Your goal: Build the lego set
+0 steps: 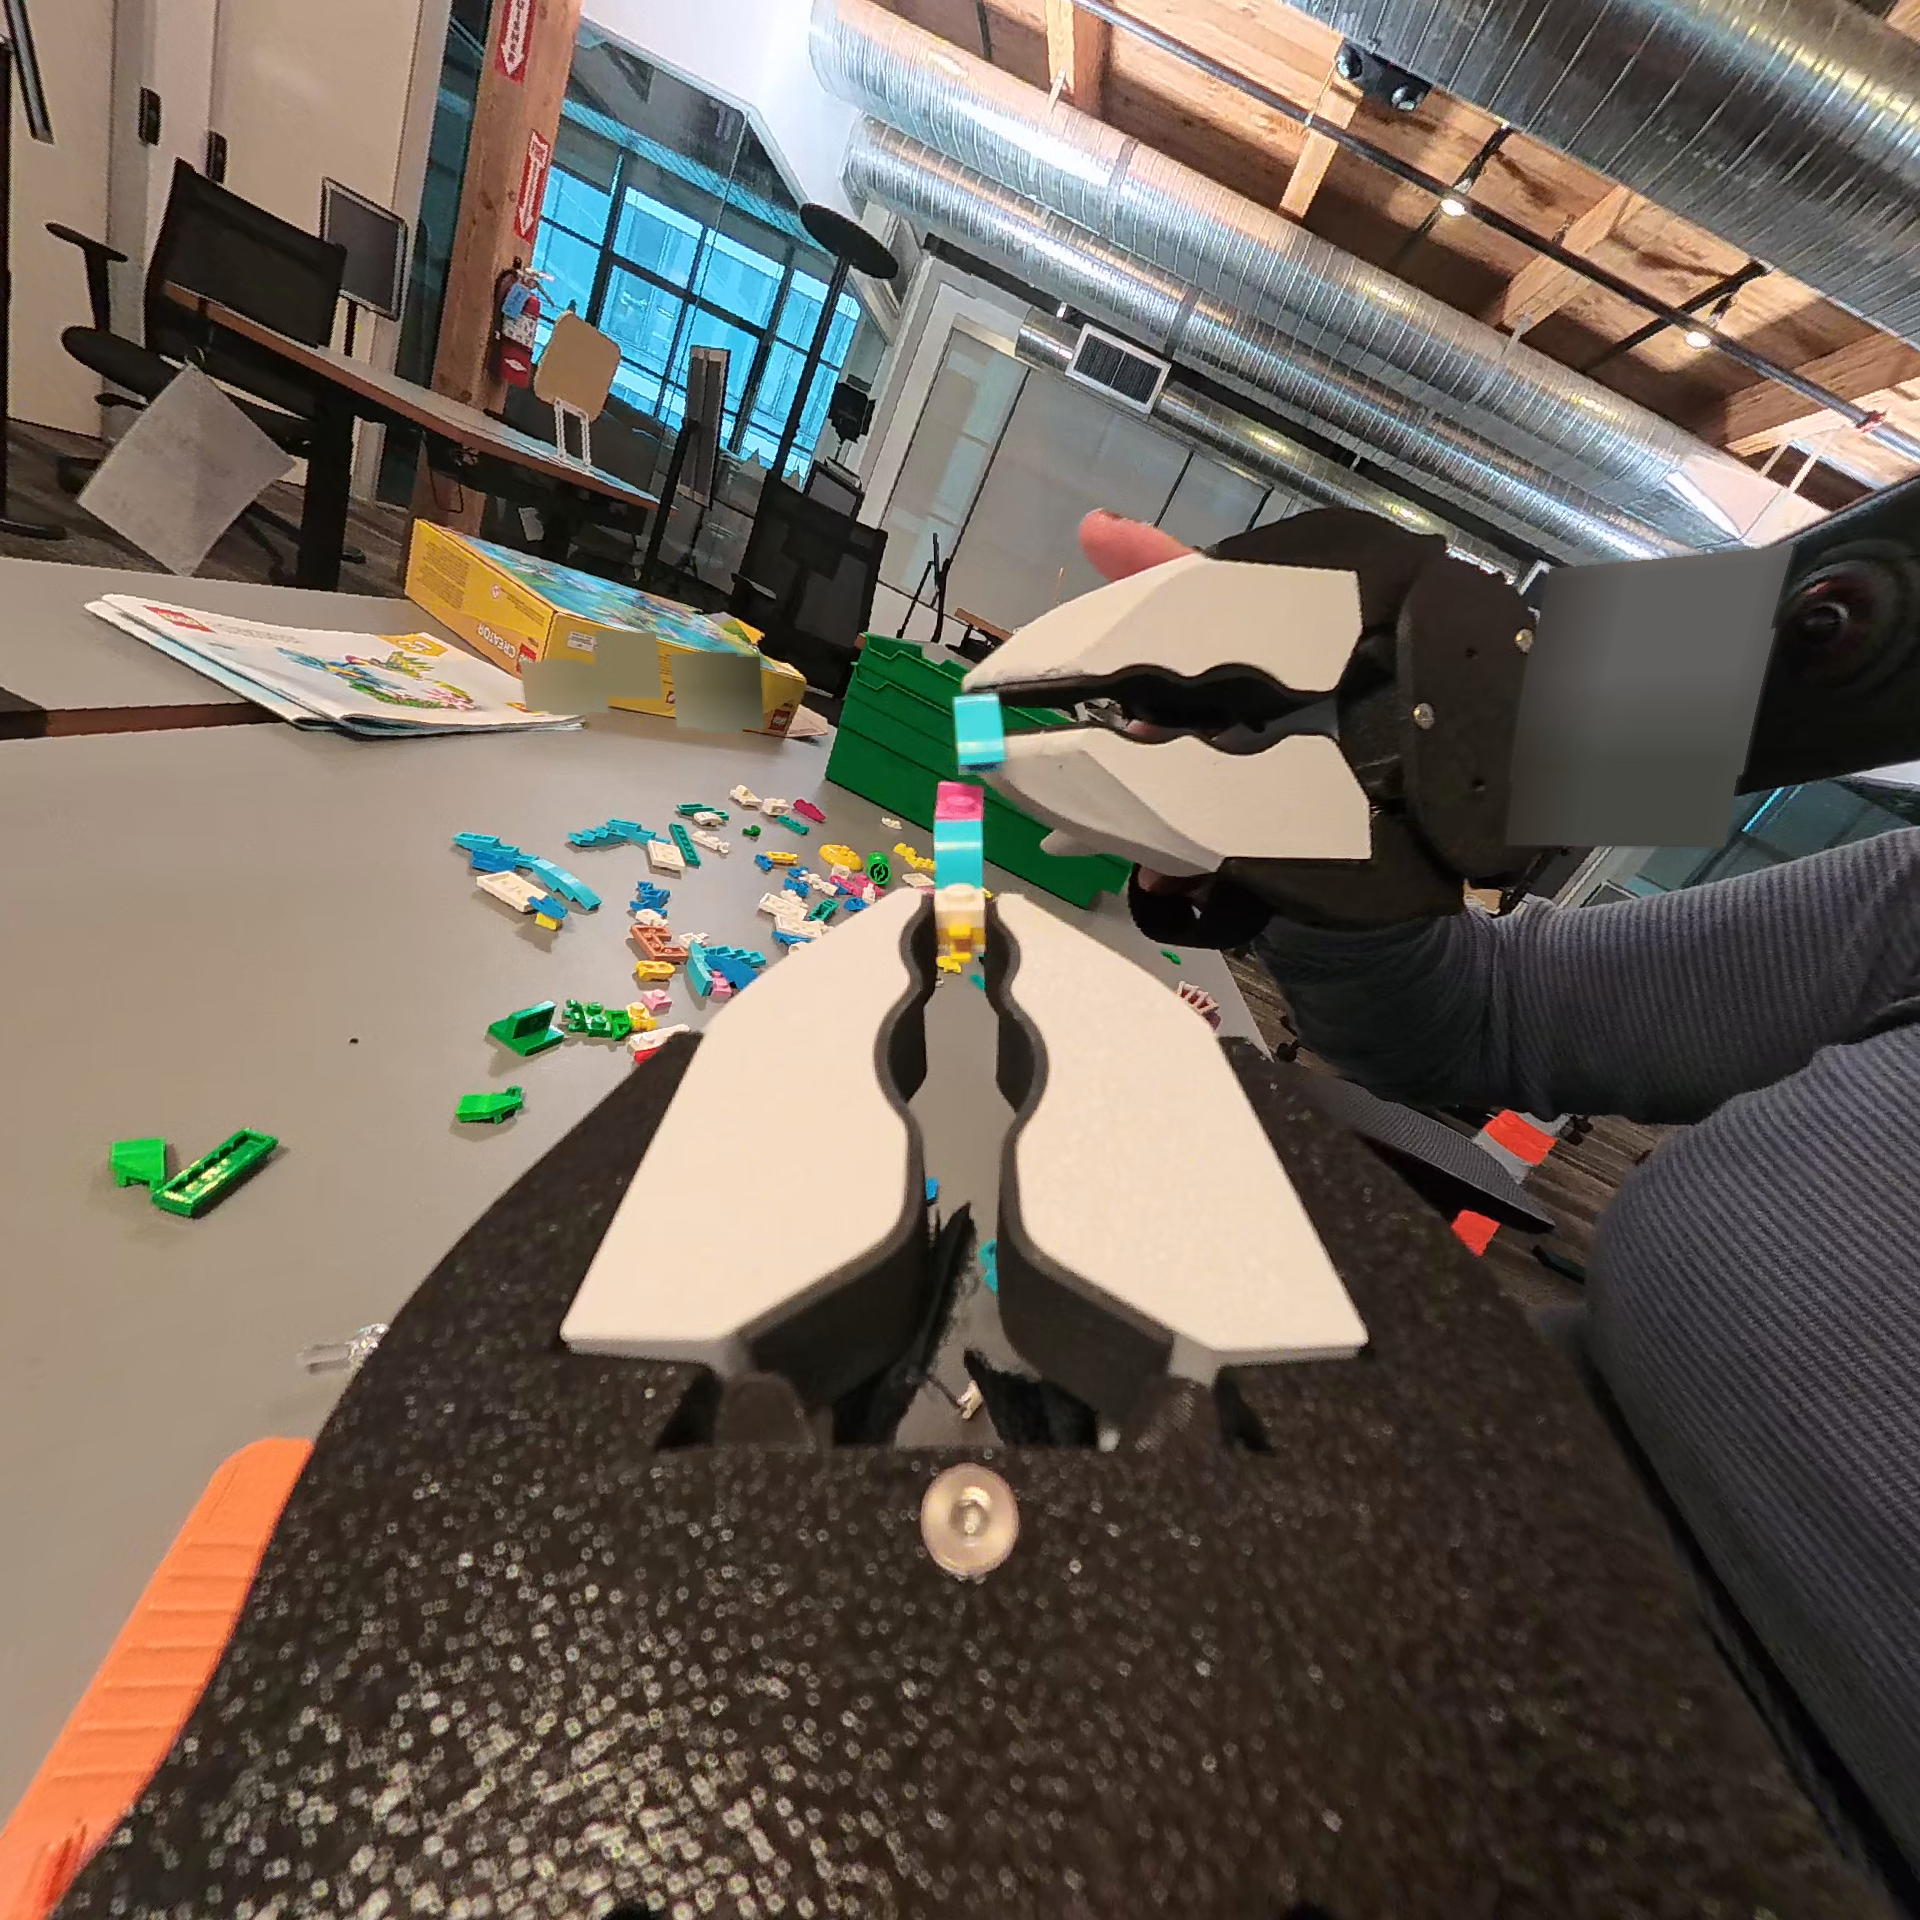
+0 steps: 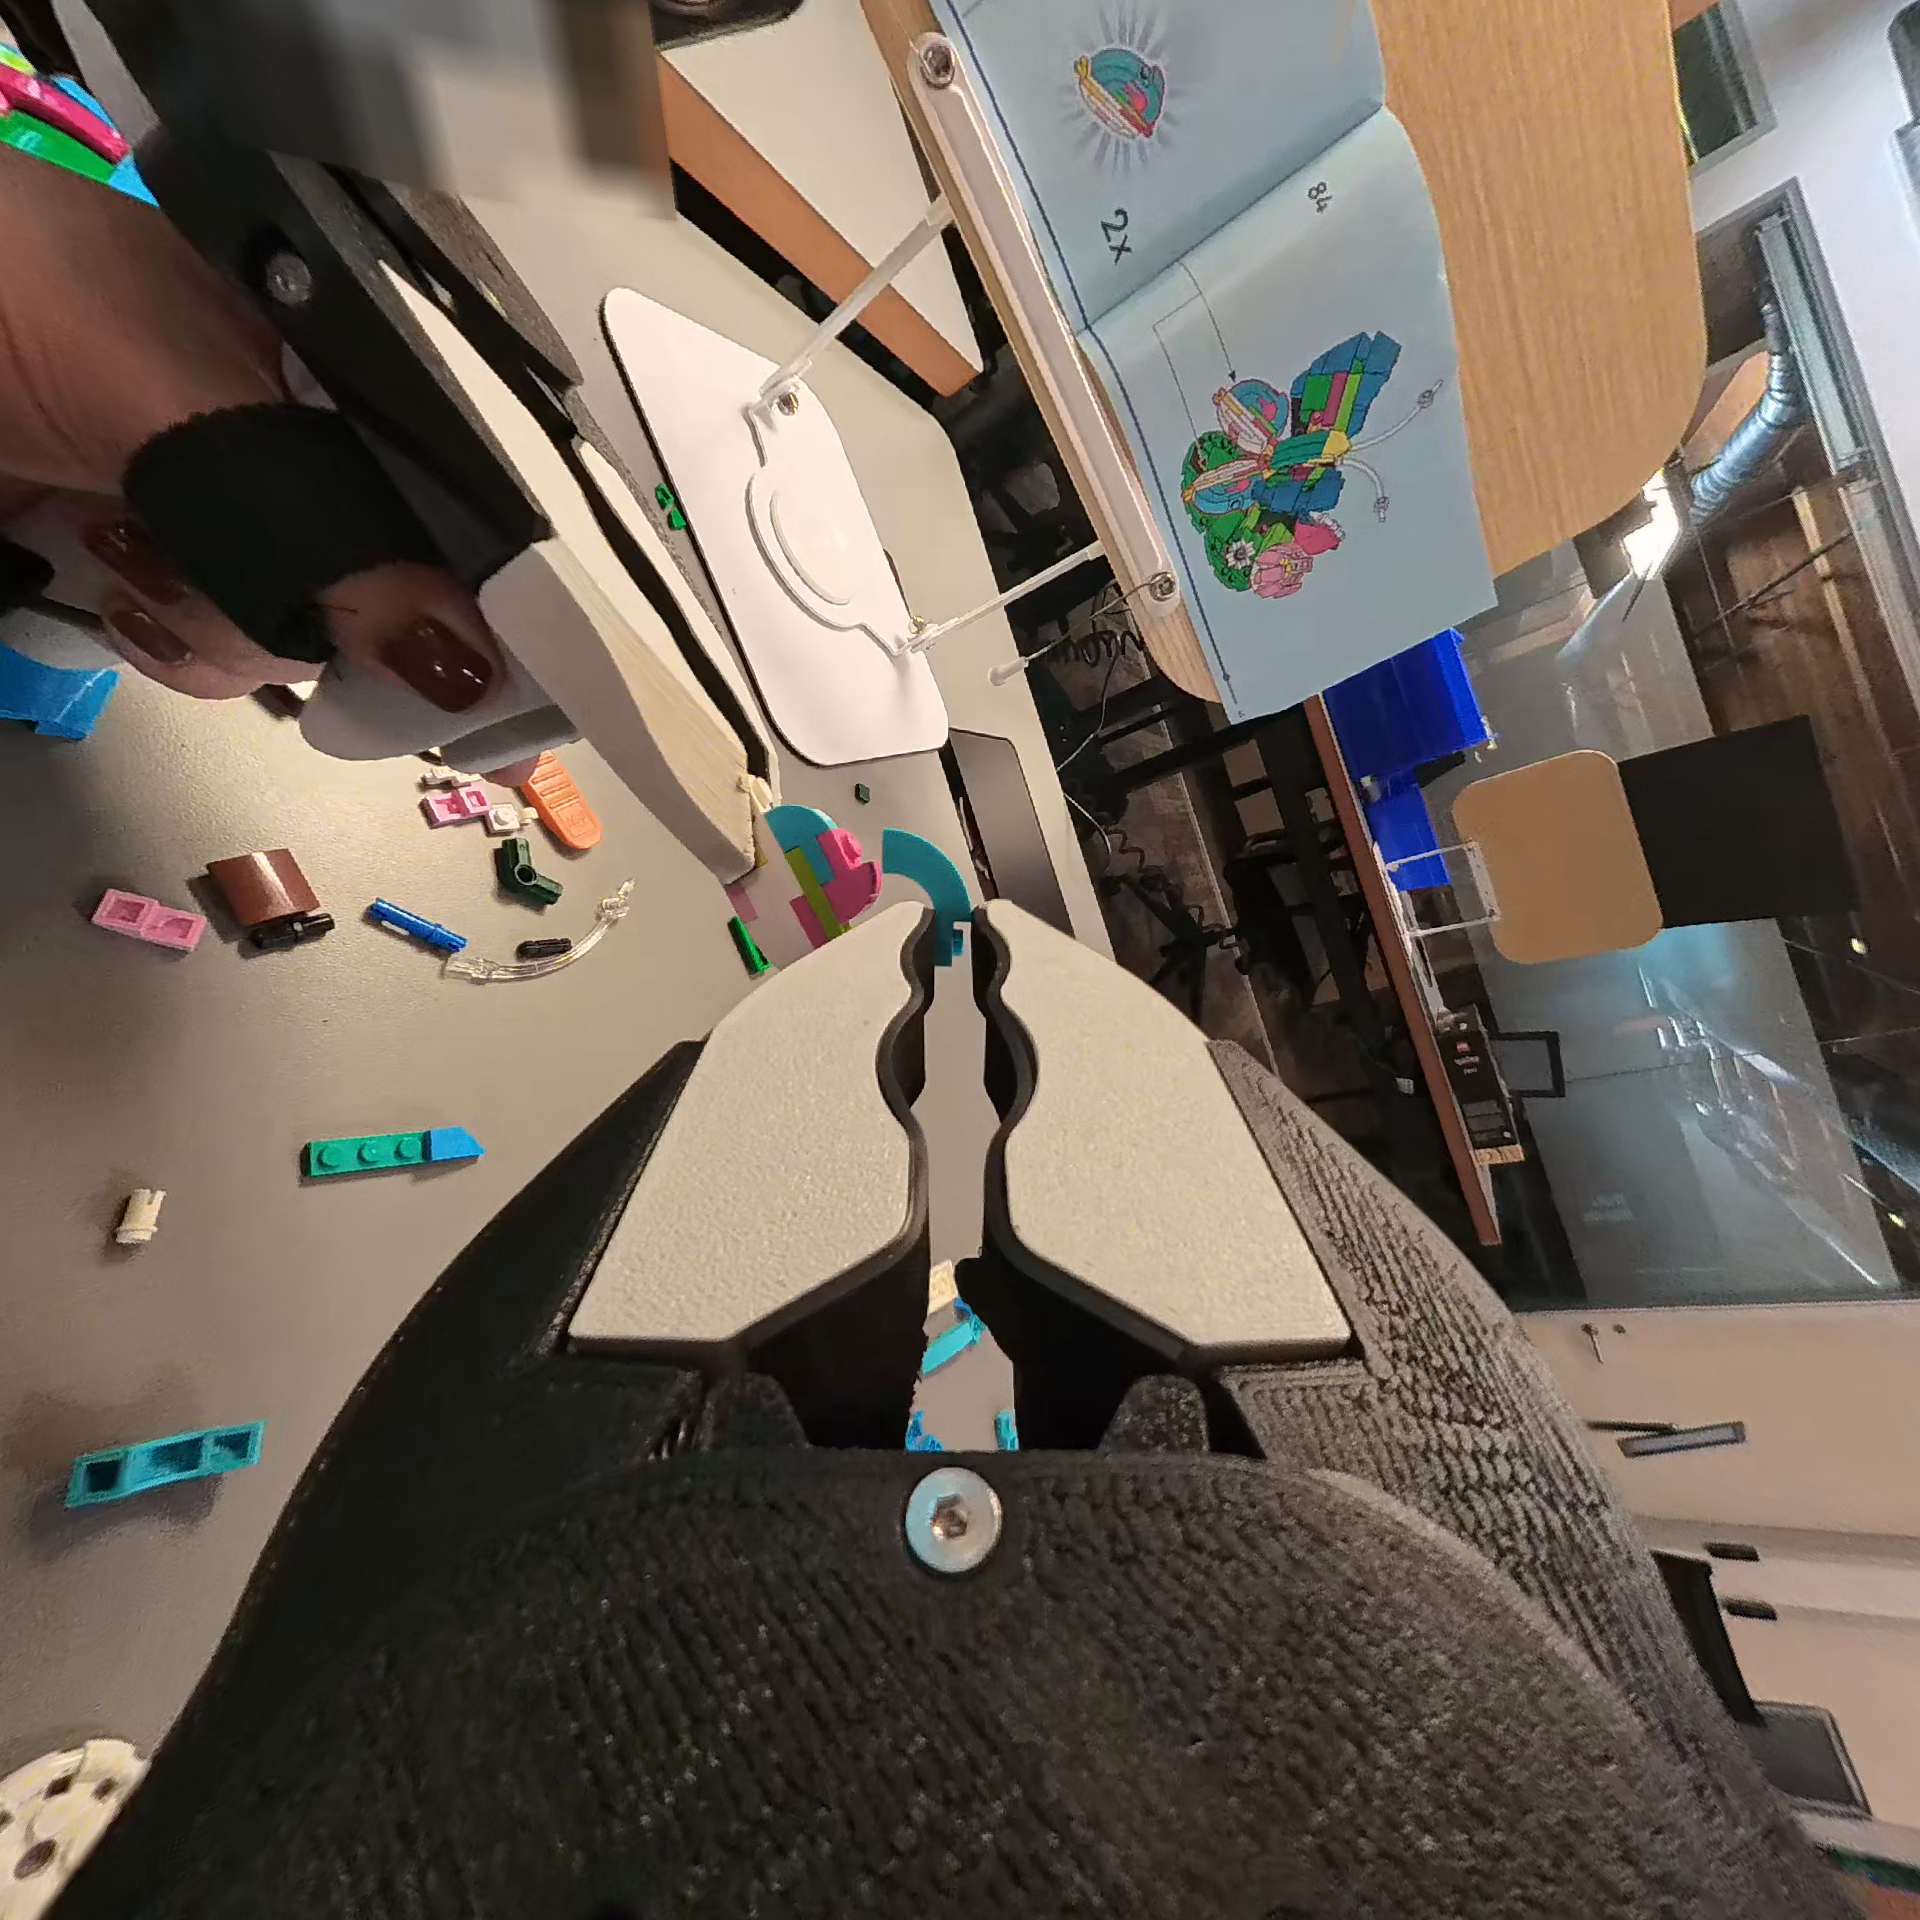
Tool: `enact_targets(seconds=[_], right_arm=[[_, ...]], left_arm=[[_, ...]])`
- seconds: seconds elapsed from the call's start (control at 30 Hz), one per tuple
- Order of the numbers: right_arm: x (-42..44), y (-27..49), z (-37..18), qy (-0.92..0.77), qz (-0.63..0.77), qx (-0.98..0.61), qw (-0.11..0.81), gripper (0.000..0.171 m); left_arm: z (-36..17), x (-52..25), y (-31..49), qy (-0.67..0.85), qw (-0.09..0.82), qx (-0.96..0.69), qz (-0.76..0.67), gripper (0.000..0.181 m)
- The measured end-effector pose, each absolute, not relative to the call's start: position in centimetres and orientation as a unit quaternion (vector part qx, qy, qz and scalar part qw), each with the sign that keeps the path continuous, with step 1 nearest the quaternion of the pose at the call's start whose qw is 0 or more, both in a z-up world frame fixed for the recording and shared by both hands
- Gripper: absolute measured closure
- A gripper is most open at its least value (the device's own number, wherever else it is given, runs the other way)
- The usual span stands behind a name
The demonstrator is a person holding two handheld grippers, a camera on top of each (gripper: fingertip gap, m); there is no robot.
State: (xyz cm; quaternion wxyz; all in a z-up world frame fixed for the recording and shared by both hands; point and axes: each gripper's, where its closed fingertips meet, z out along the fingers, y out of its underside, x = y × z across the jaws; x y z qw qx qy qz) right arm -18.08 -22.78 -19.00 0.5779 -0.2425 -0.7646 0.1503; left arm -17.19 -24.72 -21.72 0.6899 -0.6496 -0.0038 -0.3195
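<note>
In the left wrist view my left gripper [image 1: 956, 914] is shut on a small lego assembly [image 1: 958, 847] with a pink top, teal middle and white and yellow base, held upright above the grey table [image 1: 260, 935]. My right gripper [image 1: 982, 717] comes in from the right, shut on a teal piece [image 1: 977, 732] just above the assembly, a small gap between them. In the right wrist view my right gripper [image 2: 951, 920] pinches the teal curved piece [image 2: 925, 868]. The pink, teal and lime assembly [image 2: 821, 883] sits just left of it, in the left gripper [image 2: 758, 821].
Several loose pieces [image 1: 727, 904] lie mid-table, with green pieces [image 1: 197, 1169] near the left. Stacked green bins [image 1: 904, 748], a yellow box [image 1: 582, 634] and a booklet [image 1: 343, 665] stand behind. An open instruction booklet [image 2: 1278, 416] hangs on a stand with a white base [image 2: 800, 540]. Left and right tips are no more than a few centimetres apart.
</note>
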Motion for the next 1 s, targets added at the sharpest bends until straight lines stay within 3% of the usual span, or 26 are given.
enact_targets(seconds=[0.6,1.0], right_arm=[[-17.8,-24.4,-20.0,-0.809,0.149,-0.153,0.548,0.167],[-17.5,-24.5,-20.6,-0.838,0.067,-0.066,0.538,0.167]], left_arm=[[-22.4,-16.6,-24.4,0.019,0.676,-0.677,-0.290,0.173],[-23.0,-15.9,-24.2,0.052,0.664,-0.705,-0.245,0.173]])
